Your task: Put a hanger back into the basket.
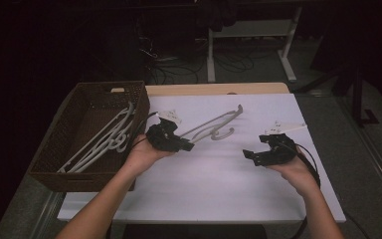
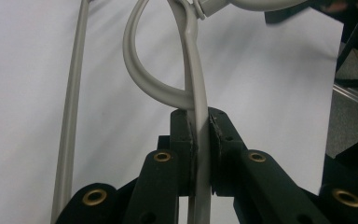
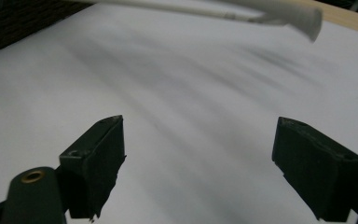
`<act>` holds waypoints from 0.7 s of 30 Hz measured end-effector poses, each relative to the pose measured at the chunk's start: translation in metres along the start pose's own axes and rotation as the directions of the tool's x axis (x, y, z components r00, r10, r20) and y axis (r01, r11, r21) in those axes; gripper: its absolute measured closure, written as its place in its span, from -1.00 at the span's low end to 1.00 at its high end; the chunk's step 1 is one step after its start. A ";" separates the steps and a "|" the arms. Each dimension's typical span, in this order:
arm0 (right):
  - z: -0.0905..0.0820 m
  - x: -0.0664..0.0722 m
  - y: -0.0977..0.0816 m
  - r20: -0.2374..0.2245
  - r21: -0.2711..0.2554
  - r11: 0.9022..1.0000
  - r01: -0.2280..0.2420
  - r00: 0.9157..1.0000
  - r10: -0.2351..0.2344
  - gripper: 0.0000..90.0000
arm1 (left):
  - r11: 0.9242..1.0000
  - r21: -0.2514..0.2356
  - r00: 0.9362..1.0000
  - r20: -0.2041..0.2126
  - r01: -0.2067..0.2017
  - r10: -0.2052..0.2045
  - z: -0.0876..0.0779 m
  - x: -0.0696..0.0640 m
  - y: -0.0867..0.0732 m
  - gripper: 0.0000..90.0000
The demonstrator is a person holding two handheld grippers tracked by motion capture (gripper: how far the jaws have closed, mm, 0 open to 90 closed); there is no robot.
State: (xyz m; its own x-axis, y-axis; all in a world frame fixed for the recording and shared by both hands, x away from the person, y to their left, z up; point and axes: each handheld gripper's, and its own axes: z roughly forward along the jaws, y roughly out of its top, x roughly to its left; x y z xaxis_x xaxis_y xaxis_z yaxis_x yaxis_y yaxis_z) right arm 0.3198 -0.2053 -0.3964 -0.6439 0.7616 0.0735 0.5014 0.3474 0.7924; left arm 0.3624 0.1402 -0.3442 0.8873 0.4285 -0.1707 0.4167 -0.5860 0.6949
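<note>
A grey plastic hanger point(image 1: 214, 127) hangs tilted over the white mat point(image 1: 219, 189), its far end toward the back of the table. My left gripper point(image 1: 188, 146) is shut on the hanger's near part. In the left gripper view the pads pinch a flat grey strip of the hanger point(image 2: 195, 79) beside its curved hook, with the left gripper point(image 2: 200, 128) pressed tight on it. To the right, my right gripper point(image 1: 248, 155) stands open above the mat with nothing between its fingers. In the right gripper view its jaws are spread wide point(image 3: 198, 154), and the hanger's end point(image 3: 291, 15) shows far ahead.
A dark wicker basket point(image 1: 49, 174) sits at the table's left with several grey hangers point(image 1: 104, 139) lying inside it. A wooden table edge point(image 1: 219, 88) runs behind the mat. Cables and a white frame leg point(image 1: 288, 45) stand on the dark floor beyond.
</note>
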 end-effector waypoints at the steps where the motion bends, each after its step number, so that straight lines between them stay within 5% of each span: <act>1: 0.001 0.002 -0.001 -0.004 0.001 1.000 -0.003 1.000 0.003 -0.68 | 1.000 -0.001 1.000 -0.001 0.005 -0.005 -0.004 0.000 0.003 0.83; 7: 0.003 0.005 -0.007 -0.004 0.010 1.000 0.004 1.000 -0.004 -0.71 | 1.000 0.003 0.999 -0.038 0.001 -0.001 -0.032 0.002 0.018 0.83; 11: 0.004 0.005 -0.011 -0.001 0.012 1.000 -0.001 1.000 0.001 -0.72 | 0.999 -0.043 0.997 -0.071 0.009 -0.012 -0.065 0.008 0.025 0.83; 21: 0.002 0.006 -0.014 -0.011 -0.004 1.000 -0.004 1.000 0.003 -0.75 | 0.992 -0.125 0.991 -0.124 0.032 -0.048 -0.135 0.030 0.010 0.83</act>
State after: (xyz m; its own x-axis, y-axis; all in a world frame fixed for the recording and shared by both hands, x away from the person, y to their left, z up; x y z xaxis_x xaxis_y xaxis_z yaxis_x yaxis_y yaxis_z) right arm 0.3107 -0.2043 -0.4083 -0.6485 0.7567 0.0830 0.5016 0.3428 0.7943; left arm 0.3664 0.2395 -0.2480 0.8351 0.5376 -0.1161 0.4172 -0.4816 0.7707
